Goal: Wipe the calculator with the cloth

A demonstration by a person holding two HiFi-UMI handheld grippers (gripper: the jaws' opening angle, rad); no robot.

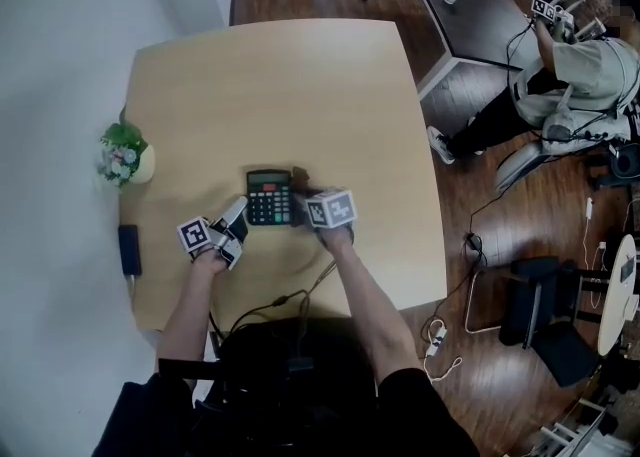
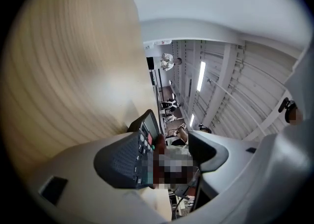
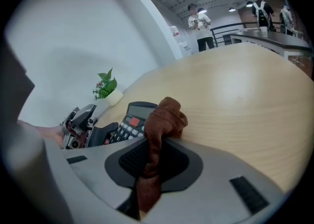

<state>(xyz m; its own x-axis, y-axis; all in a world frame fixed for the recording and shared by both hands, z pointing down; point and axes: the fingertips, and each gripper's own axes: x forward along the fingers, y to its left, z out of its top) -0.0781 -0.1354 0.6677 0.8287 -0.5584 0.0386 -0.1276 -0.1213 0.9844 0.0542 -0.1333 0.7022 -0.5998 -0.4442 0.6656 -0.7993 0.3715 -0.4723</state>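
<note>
1. Our right gripper (image 1: 303, 207) clamps the brown cloth (image 3: 164, 120) beside the calculator (image 1: 269, 196)
2. Our left gripper (image 1: 240, 213), jaws apart, meets the calculator's left edge on the table (image 1: 300, 95)

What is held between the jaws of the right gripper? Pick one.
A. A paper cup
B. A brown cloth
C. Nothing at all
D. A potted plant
B: in the right gripper view, the right gripper has its jaws closed on a bunched brown cloth, which sticks out in front of them by the calculator.
</note>
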